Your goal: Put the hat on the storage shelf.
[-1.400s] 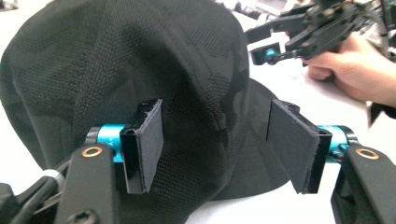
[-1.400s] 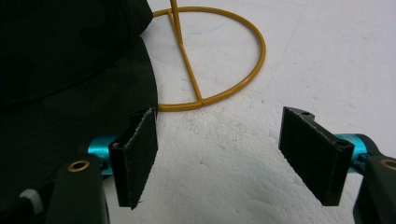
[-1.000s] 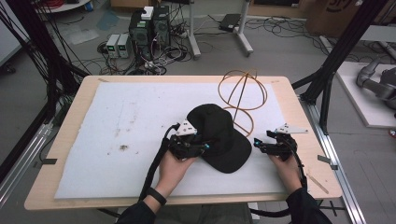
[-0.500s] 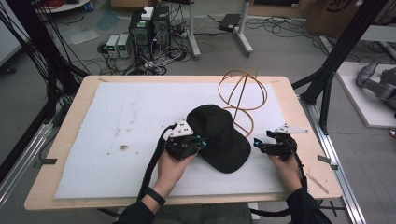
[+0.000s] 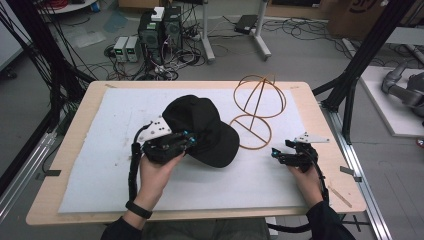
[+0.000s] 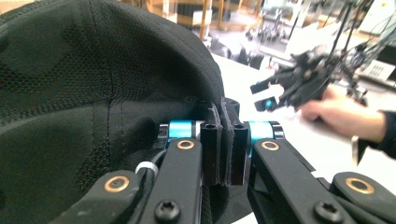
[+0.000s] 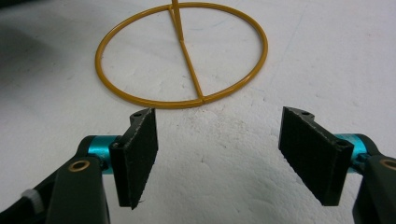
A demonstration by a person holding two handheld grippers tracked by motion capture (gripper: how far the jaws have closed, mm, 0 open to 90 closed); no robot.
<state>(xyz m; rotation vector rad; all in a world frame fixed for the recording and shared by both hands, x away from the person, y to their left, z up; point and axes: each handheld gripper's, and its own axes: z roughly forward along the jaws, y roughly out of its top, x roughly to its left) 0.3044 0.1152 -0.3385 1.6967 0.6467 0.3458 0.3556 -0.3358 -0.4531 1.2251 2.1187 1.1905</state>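
Note:
A black cap hangs tilted over the white mat, its brim low toward the right. My left gripper is shut on the cap's edge; in the left gripper view the pads pinch the fabric rim, with the cap's crown to the left. An orange wire stand rises just right of the cap. My right gripper rests open on the mat near the stand's base ring, with nothing between its fingertips. It also appears far off as the right gripper.
A white foam mat covers the wooden table. Black frame posts stand at the table's right and left corners. Boxes and tangled cables lie on the floor beyond the far edge.
My left gripper has closed on the cap's edge, then lifted and carried the cap to the left and away from the person. The right hand has stayed put.

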